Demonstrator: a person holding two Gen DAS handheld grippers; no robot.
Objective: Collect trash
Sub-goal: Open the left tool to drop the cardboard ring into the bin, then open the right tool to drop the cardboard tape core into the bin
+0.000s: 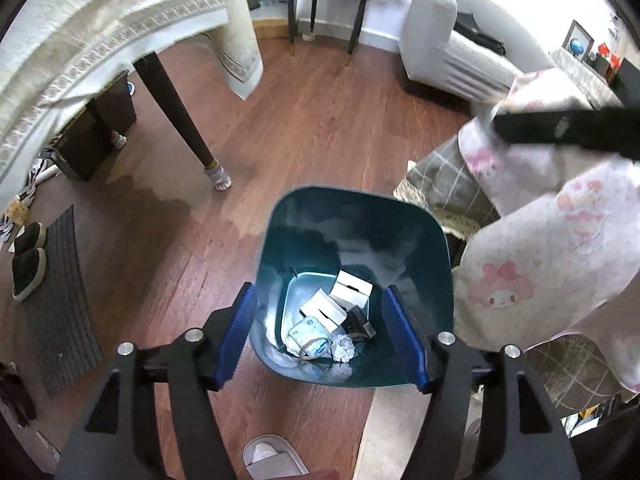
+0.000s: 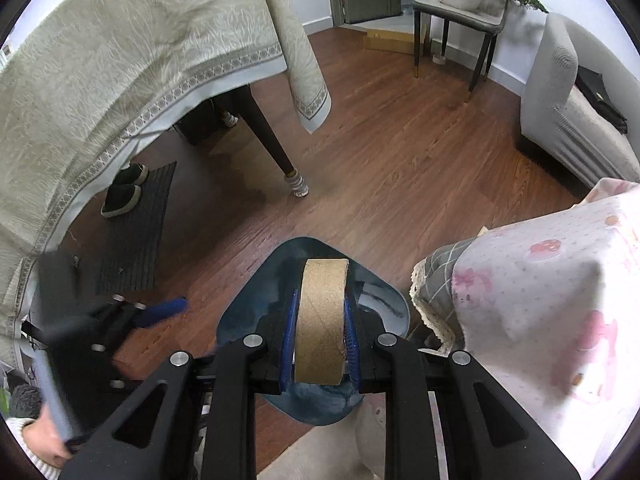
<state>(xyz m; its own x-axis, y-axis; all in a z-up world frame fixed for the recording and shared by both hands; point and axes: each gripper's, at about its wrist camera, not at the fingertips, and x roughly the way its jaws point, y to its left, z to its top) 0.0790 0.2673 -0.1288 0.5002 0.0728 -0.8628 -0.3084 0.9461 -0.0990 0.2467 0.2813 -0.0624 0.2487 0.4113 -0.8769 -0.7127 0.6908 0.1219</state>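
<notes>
A teal trash bin (image 1: 360,232) stands on the wood floor, holding white boxes (image 1: 348,292), a crumpled paper ball (image 1: 344,350) and a blue-and-white wrapper (image 1: 310,332). My left gripper (image 1: 322,338) hangs open right over the bin's mouth, with nothing between its blue pads (image 1: 240,336). In the right wrist view my right gripper (image 2: 320,300) is shut on a brown cardboard roll (image 2: 320,320), held upright above the bin (image 2: 240,308). The left gripper (image 2: 160,312) shows blurred at the left of that view.
A table under a cream cloth (image 1: 100,40) with a dark leg (image 1: 176,116) is at the left. Black slippers (image 1: 28,260) lie on a grey mat. A pink patterned blanket (image 1: 540,260) hangs close on the right, a white sofa (image 1: 440,40) behind it. A slippered foot (image 1: 272,456) stands near.
</notes>
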